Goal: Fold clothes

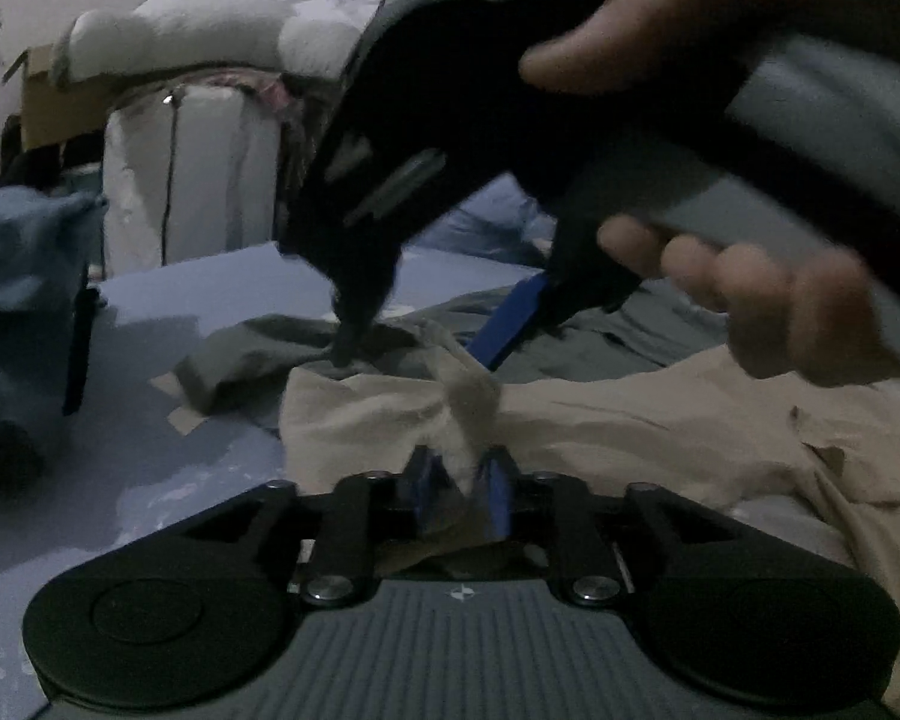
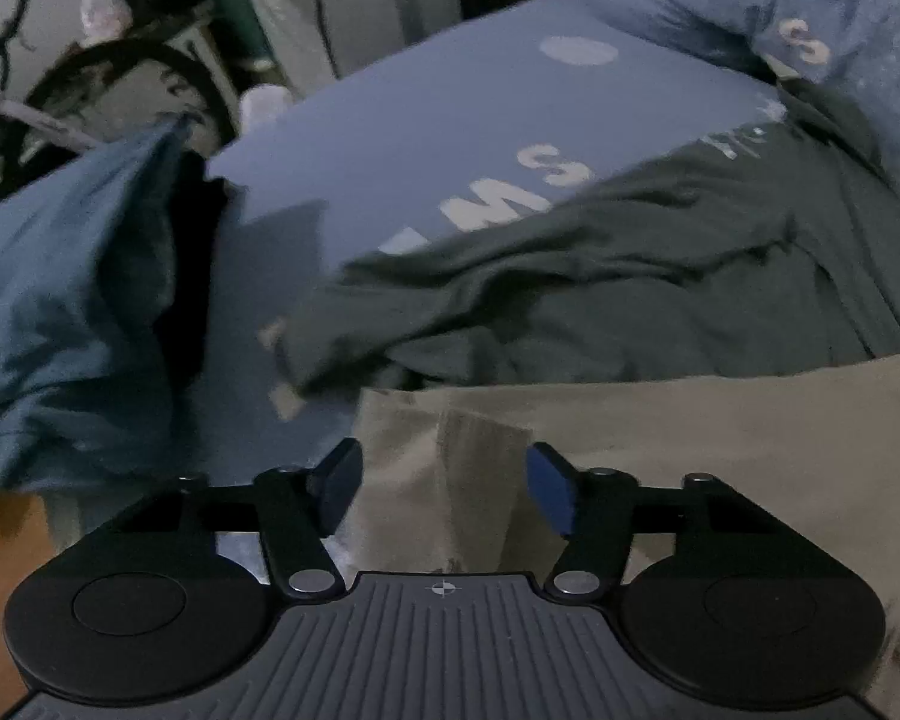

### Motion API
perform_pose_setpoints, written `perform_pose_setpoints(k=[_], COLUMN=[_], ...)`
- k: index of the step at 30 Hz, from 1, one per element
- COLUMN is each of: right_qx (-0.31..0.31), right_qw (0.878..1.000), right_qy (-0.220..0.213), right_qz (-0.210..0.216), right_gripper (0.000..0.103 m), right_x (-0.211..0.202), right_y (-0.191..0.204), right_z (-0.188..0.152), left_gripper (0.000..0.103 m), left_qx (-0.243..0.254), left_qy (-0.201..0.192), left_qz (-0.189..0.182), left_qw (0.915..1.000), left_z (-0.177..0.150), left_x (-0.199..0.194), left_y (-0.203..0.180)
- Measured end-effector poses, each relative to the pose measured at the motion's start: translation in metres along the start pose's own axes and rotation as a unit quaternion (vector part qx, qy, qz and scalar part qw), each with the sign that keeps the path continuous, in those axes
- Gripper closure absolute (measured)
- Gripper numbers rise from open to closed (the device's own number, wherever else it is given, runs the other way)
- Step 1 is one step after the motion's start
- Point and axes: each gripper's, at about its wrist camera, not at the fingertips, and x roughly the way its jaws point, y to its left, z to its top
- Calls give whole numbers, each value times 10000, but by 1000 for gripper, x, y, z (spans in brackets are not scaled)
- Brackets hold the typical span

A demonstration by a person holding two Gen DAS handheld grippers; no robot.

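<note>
A beige garment (image 1: pixel 660 420) lies on the blue table cover, over a dark grey-green garment (image 1: pixel 258 354). My left gripper (image 1: pixel 459 483) is shut on a bunched fold of the beige garment. My right gripper (image 1: pixel 426 342) shows above it in the left wrist view, held by a hand, its fingers spread and pointing down at the cloth's edge. In the right wrist view the right gripper (image 2: pixel 444 489) is open, straddling the beige garment (image 2: pixel 660 438) near its corner. The dark garment (image 2: pixel 600 282) lies just beyond.
A crumpled blue garment (image 2: pixel 72 312) lies at the left, also seen in the left wrist view (image 1: pixel 24 276). A blue table cover (image 2: pixel 438 132) with white letters spreads behind. A white padded chair (image 1: pixel 192 168) stands beyond the table. Lighter blue clothes (image 2: pixel 780 12) pile at back right.
</note>
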Motion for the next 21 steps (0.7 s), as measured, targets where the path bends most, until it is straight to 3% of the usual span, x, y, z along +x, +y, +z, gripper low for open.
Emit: perform_pose_setpoints(k=[2, 4, 6, 7, 9, 11, 14, 15, 16, 18, 21], right_qx=[-15, 41, 54, 55, 80, 27, -133, -163, -183, -162, -182], right_qw=[10000, 9999, 9999, 9999, 9999, 10000, 9999, 9999, 9998, 9999, 9998], right_qy=[34, 24, 67, 71, 36, -14, -26, -33, -38, -39, -35], right_qz=[-74, -107, -146, -142, -93, -44, -28, -37, -49, -46, -24], right_gripper=[54, 71, 94, 98, 99, 99, 99, 99, 99, 99, 99], right_x=[4, 4, 7, 7, 7, 3, 1, 0, 1, 2, 3], right_y=[-6, -15, -23, -26, -33, -35, -33, -32, -31, -32, -32], right_z=[-2, -5, -7, -9, -12, -14, -14, -14, -13, -13, -13], left_gripper=[62, 45, 36, 26, 18, 18, 31, 46, 69, 87, 91], left_qx=[62, 124, 184, 205, 232, 242, 299, 279, 215, 11, -208], left_qy=[-32, -65, -99, -123, -136, -89, 21, 71, 141, 292, 274], left_qz=[-29, -58, -84, -83, -133, -289, -438, -453, -426, -363, -330], left_qw=[10000, 9999, 9997, 9997, 9996, 9992, 9986, 9986, 9988, 9989, 9989], left_z=[0, 1, 1, 0, 0, 0, 2, 1, -1, -3, -4], left_x=[-2, -4, -6, -6, -8, -6, -1, 1, 3, 8, 9], left_y=[-3, -7, -11, -12, -13, -12, -13, -13, -12, -5, 4])
